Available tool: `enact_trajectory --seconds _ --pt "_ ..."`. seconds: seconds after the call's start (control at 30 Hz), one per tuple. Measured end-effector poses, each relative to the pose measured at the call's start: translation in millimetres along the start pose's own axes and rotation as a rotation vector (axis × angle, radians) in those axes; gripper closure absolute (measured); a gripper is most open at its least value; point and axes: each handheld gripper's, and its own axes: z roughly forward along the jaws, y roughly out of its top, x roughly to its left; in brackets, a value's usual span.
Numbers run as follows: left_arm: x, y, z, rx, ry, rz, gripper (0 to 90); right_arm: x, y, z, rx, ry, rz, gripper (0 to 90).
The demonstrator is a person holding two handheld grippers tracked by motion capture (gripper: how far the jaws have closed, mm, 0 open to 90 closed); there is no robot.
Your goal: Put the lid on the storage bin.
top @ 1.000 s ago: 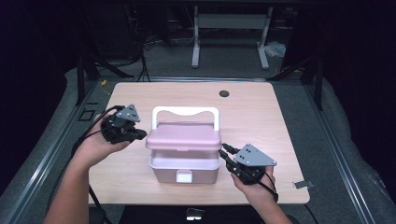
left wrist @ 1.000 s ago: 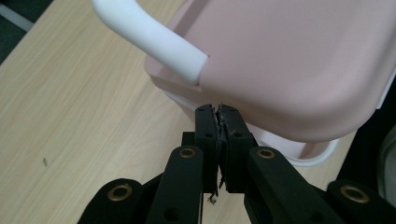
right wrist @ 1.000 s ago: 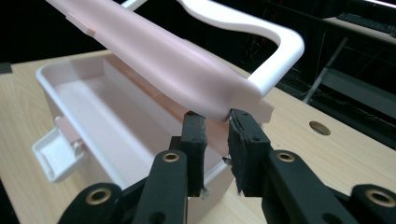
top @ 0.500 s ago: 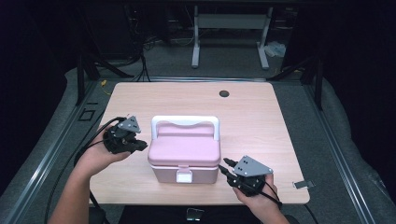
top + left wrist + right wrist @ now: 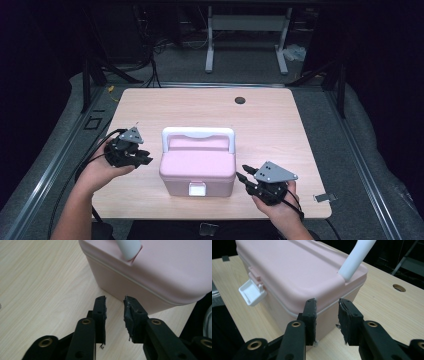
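pink box cropped, white handle cut off

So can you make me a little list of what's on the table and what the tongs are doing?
table: light wood, small round hole near far edge
box: pink box, lid down, white handle up, white latch facing the person
left tongs: beside the box's left side, jaws just opened, nothing between them
right tongs: at the box's right front corner, jaws apart, holding nothing
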Motion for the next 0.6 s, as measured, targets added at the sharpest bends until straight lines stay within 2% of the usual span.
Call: enact_trajectory --seconds 0.13,0.27,0.47,0.6 --pt "3.6 -6.2 4.4 -0.004 0.016 -0.018 62.3 -10.6 4.5 3.6 0.003 -0.019 0.017 66.0" --pt "7.7 -14.3 9.2 -0.005 0.030 -0.028 58.9 -25.9 3.4 12.0 0.009 -0.052 0.047 64.1" --pt "15.2 -32.0 24.5 -0.022 0.044 -0.075 54.5 -48.3 -9.1 27.9 0.041 -0.144 0.050 60.0" --pt "19.7 -43.1 36.4 -0.015 0.045 -0.101 53.8 -57.4 -18.7 35.4 0.060 -0.156 0.075 59.0"
